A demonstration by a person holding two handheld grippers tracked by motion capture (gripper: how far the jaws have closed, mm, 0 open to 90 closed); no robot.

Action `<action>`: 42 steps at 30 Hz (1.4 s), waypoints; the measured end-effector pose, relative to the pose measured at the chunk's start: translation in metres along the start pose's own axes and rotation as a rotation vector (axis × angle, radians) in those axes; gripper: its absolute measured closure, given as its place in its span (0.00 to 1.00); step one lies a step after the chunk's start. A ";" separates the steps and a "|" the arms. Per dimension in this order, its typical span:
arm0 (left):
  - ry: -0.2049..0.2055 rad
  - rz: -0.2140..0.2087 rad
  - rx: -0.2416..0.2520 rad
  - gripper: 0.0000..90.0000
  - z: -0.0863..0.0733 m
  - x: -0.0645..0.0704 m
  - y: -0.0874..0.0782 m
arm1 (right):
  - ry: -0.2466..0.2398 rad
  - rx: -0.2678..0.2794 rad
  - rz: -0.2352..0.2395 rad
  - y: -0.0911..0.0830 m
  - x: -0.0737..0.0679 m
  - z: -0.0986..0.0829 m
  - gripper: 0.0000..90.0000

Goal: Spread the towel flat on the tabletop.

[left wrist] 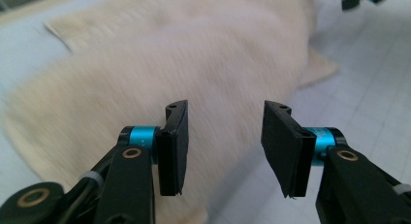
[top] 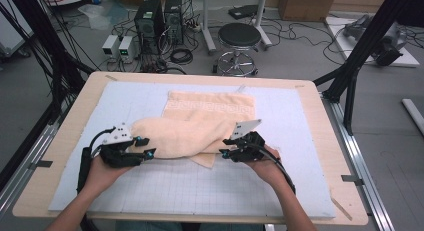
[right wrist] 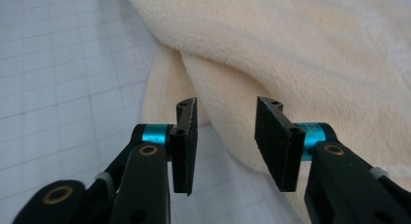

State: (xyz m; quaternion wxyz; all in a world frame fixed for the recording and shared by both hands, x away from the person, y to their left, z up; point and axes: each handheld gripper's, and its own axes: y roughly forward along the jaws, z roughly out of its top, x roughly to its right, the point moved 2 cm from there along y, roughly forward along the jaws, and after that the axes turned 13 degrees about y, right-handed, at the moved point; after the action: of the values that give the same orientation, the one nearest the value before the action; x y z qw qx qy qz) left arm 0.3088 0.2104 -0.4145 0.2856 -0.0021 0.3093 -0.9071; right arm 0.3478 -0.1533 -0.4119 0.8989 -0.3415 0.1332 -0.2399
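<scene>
Two forearms entering from the near edge of the counter (top: 60, 141), each with a hand-held gripper. Left hand-held gripper (top: 142, 147) at the near-left end of the towel (top: 195, 128), jaws apart with nothing clamped; in the left gripper view (left wrist: 225, 146), black pads spread wide, cream pile showing through the gap, blurred. Right hand-held gripper (top: 224, 147) at the near-right side of the towel, jaws likewise apart and holding nothing; in the right gripper view (right wrist: 225, 144), the pads just short of a rounded fold, with a lower flap of the same cloth peeking out beneath it.

Between the two tools, the towel lying bunched on the pale gridded mat (top: 200, 186) that covers most of the counter, a thick roll running left to right, a small corner poking out toward the near side. Farther back, the rest of the towel spread flat, its patterned band square to the far edge.

Beyond the counter, on the floor: a round black stool (top: 239, 37), two dark computer towers (top: 159, 18), loose cables, a cardboard box (top: 306, 3).
</scene>
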 end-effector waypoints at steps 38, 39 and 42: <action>-0.064 0.212 0.013 0.95 0.067 -0.062 0.010 | 0.056 0.117 -0.128 -0.067 0.032 0.031 0.95; -0.091 0.217 -0.010 0.94 0.062 -0.069 0.021 | 0.086 0.093 -0.127 -0.054 0.041 0.033 0.94; -0.121 0.226 -0.075 0.87 0.051 -0.082 0.039 | 0.147 0.051 -0.138 -0.025 0.064 0.032 0.88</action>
State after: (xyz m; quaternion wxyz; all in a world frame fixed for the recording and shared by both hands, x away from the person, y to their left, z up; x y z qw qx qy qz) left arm 0.4069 0.1990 -0.3813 0.4039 -0.0327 0.3234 -0.8551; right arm 0.4067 -0.1857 -0.3762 0.8765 -0.3083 0.1690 -0.3289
